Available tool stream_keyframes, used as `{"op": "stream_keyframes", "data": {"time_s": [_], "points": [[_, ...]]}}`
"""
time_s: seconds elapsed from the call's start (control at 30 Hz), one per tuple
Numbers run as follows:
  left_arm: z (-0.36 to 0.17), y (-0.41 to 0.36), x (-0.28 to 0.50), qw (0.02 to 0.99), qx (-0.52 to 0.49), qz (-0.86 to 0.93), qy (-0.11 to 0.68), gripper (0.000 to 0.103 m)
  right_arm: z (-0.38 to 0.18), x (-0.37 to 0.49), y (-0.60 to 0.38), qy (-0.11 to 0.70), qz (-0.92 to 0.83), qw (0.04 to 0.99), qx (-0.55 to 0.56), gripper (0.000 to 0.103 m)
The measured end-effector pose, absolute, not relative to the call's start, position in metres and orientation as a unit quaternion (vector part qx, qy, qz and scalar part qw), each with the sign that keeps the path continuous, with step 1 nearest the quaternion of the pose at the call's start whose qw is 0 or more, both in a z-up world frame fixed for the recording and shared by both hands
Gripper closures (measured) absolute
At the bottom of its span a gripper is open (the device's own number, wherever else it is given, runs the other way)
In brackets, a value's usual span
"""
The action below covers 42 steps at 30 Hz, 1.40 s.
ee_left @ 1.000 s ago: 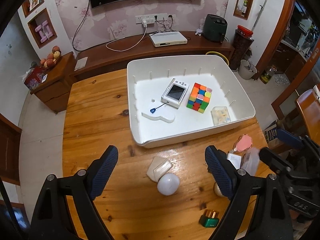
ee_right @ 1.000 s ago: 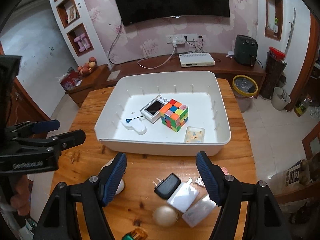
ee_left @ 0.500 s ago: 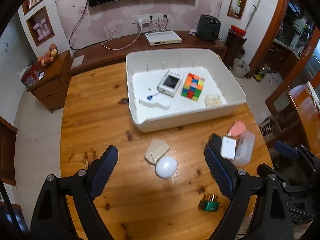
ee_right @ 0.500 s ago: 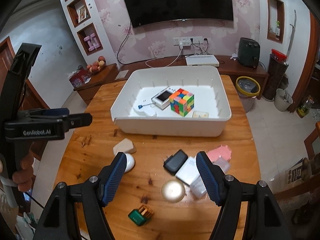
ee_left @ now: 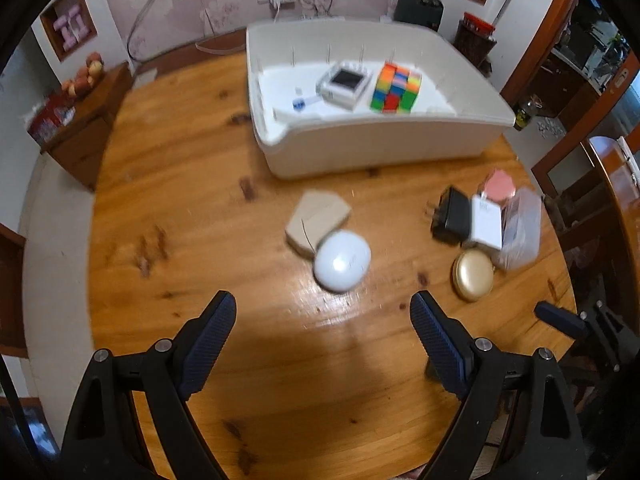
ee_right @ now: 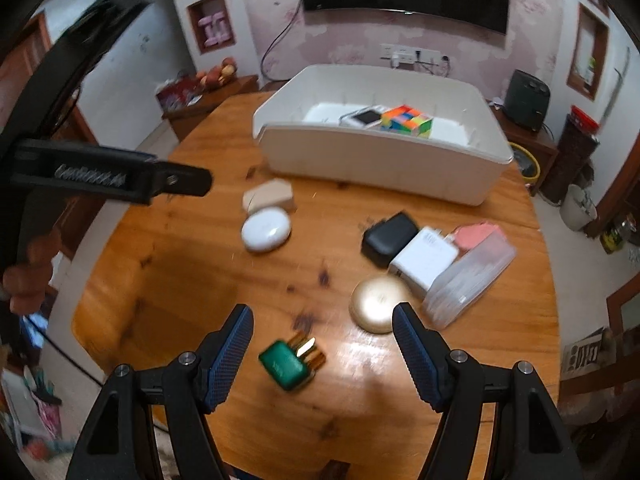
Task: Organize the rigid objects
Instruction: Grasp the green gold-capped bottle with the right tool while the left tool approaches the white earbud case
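While loose items lie scattered on the wooden table [ee_left: 192,216], the white bin [ee_left: 380,148] sits in the upper centre of the left wrist view and already contains a multicoloured puzzle cube [ee_left: 396,87], a small white device with a dark screen [ee_left: 344,84] to its left, and a flat white piece with a blue dot [ee_left: 298,103] further left. Below the bin, at frame centre, a beige block [ee_left: 318,218] touches a white oval case [ee_left: 342,260]. At centre right, a black charger [ee_left: 452,218], a white adapter [ee_left: 486,222], a pink object [ee_left: 500,185] and a clear plastic box [ee_left: 522,232] form a tight cluster, with a gold round compact [ee_left: 473,275] just below it. In the right wrist view, a green and gold item [ee_right: 289,362] lies at lower centre between the fingers of the right gripper [ee_right: 322,342], whose jaws are spread wide and empty. Likewise, the left gripper [ee_left: 322,330] is spread and holds nothing.
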<state>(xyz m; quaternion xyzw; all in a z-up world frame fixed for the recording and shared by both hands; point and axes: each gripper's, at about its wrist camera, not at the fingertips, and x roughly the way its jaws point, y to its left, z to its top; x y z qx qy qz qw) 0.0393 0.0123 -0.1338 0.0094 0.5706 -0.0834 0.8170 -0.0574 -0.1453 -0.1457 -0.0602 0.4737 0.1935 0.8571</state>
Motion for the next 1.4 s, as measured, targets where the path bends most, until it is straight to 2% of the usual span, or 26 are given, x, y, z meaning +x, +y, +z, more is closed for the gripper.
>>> {"op": "stream_keyframes", "data": {"time_s": [0.53,1.0,1.03,1.07,1.17,1.27,1.33,1.4], "points": [[-0.200,0.004,0.053,0.766,-0.125,-0.037,0.629,0.013,-0.206,-0.080,-0.150,0.426,0.297,0.844,-0.131,0.030],[-0.208,0.003,0.076,0.751,-0.224,0.088,0.614,0.013,-0.224,-0.063,-0.152,0.417,0.346,0.835,-0.098,0.031],[-0.208,0.003,0.076,0.753,-0.225,0.097,0.611,0.013,-0.225,-0.066,-0.151,0.413,0.348,0.836,-0.099,0.034],[-0.208,0.001,0.076,0.753,-0.225,0.103,0.609,0.013,-0.226,-0.070,-0.149,0.410,0.353,0.835,-0.101,0.044],[-0.208,0.007,0.076,0.754,-0.229,0.128,0.602,0.014,-0.226,-0.076,-0.144,0.404,0.353,0.836,-0.114,0.059],[-0.209,0.007,0.074,0.752,-0.242,0.149,0.595,0.014,-0.226,-0.079,-0.140,0.402,0.350,0.838,-0.113,0.059],[-0.209,0.009,0.071,0.752,-0.240,0.163,0.592,0.024,-0.225,-0.080,-0.141,0.402,0.350,0.839,-0.108,0.059],[-0.211,0.010,0.073,0.749,-0.239,0.165,0.595,0.026,-0.224,-0.076,-0.146,0.403,0.351,0.839,-0.104,0.059]]}}
